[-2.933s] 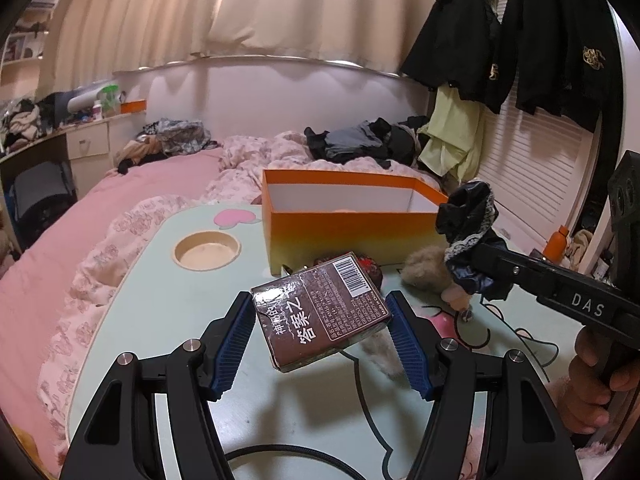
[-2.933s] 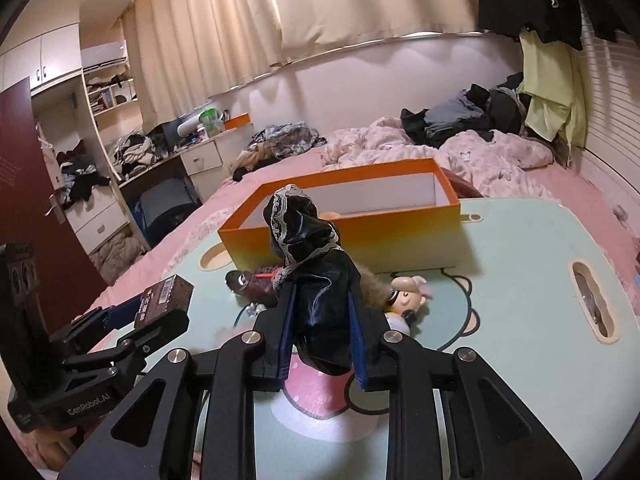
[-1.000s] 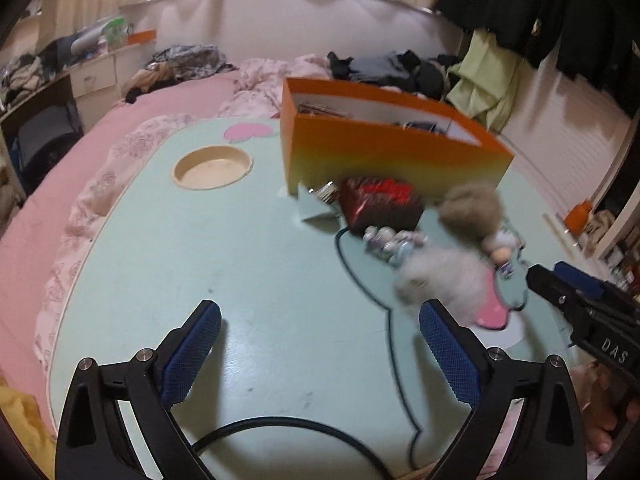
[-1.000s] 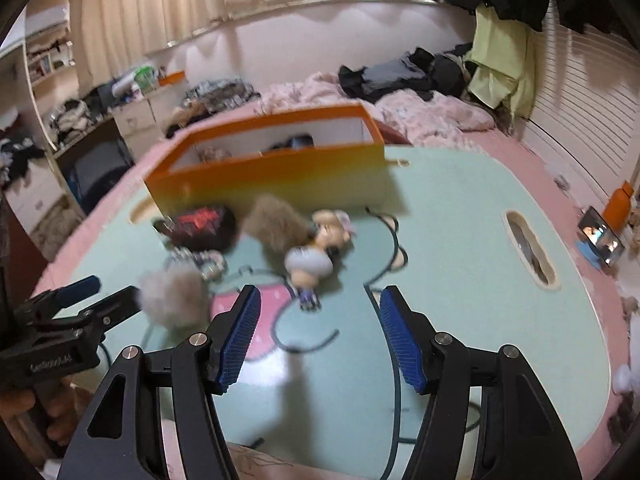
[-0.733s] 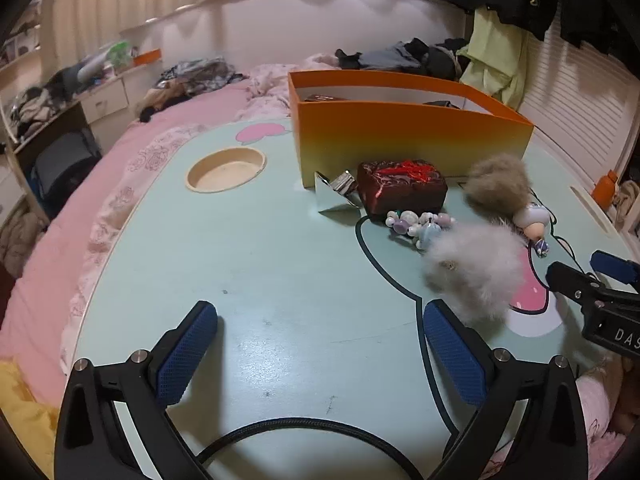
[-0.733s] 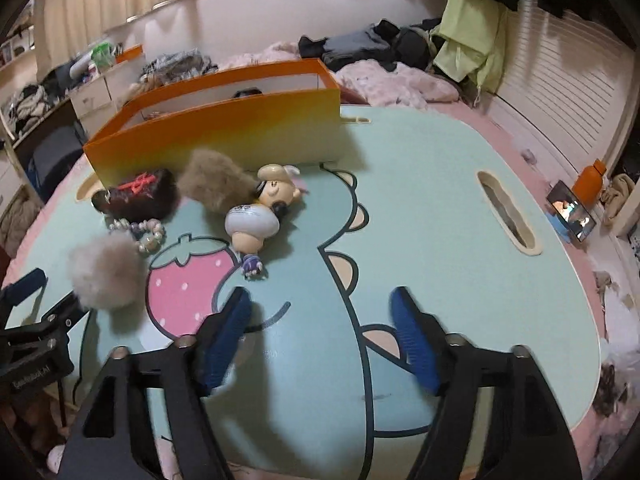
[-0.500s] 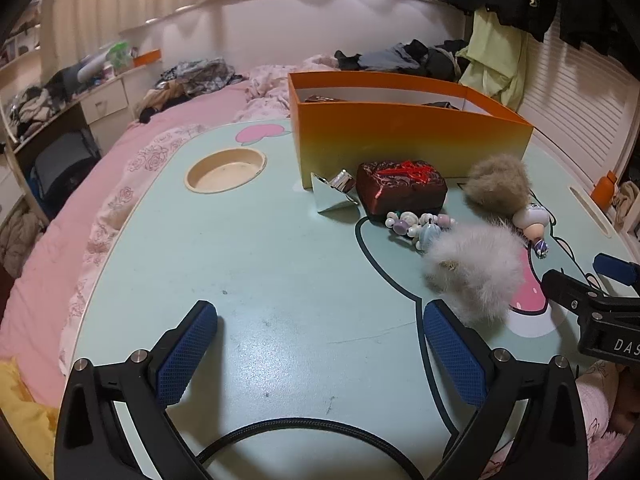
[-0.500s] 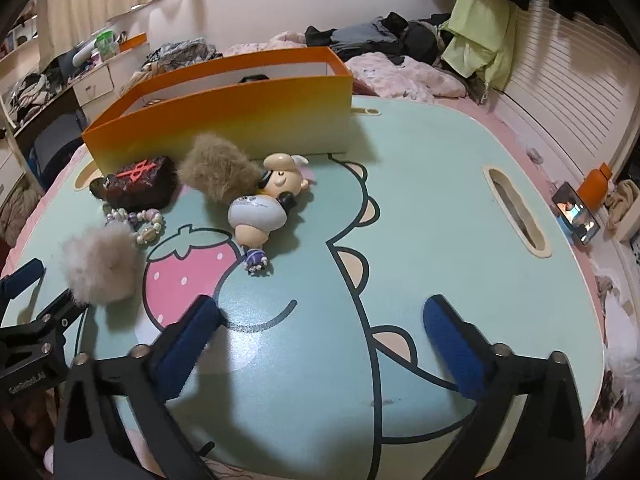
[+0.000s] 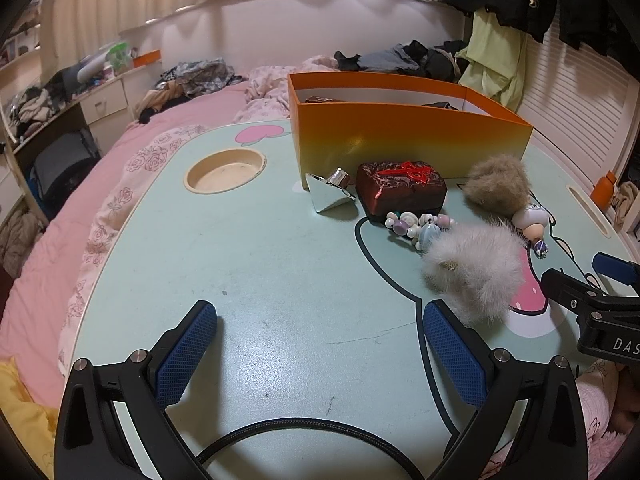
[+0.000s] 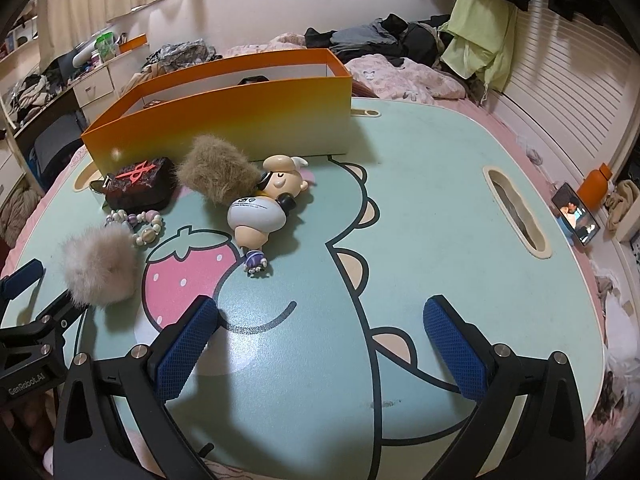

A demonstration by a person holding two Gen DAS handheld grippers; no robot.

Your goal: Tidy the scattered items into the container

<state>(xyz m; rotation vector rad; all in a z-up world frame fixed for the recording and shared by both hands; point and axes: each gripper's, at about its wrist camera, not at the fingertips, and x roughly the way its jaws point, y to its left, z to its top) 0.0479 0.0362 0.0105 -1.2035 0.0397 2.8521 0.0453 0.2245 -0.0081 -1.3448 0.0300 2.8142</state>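
Observation:
An orange box [image 9: 412, 140] [image 10: 224, 120] stands at the far side of the mint table [image 9: 256, 264]; a brown carton and dark cloth show inside it. In front lie a dark red pouch [image 9: 400, 190] [image 10: 138, 186], a silver wedge-shaped piece [image 9: 328, 198], a bead bracelet [image 9: 416, 228] [image 10: 138, 226], a brown fur ball [image 9: 496, 186] [image 10: 218, 174], a white fur ball [image 9: 476, 276] [image 10: 100, 270] and a pig figurine [image 10: 266, 204]. My left gripper [image 9: 320, 356] hovers open over bare table, with the white fur ball just beyond its right finger. My right gripper [image 10: 320, 344] stands wide open, empty, nearer than the figurine.
A round cup recess [image 9: 225, 170] sits at the table's left, a slot [image 10: 516, 212] at its right. A pink bed with heaped clothes surrounds the table. A phone [image 10: 576, 218] and an orange bottle [image 10: 598, 184] lie off the right edge. A black cable [image 9: 296, 432] runs under my left gripper.
Both grippers let go of their loads into the box, drew back and tilted down over the table. In the last second the right jaws spread wide; the left stayed open.

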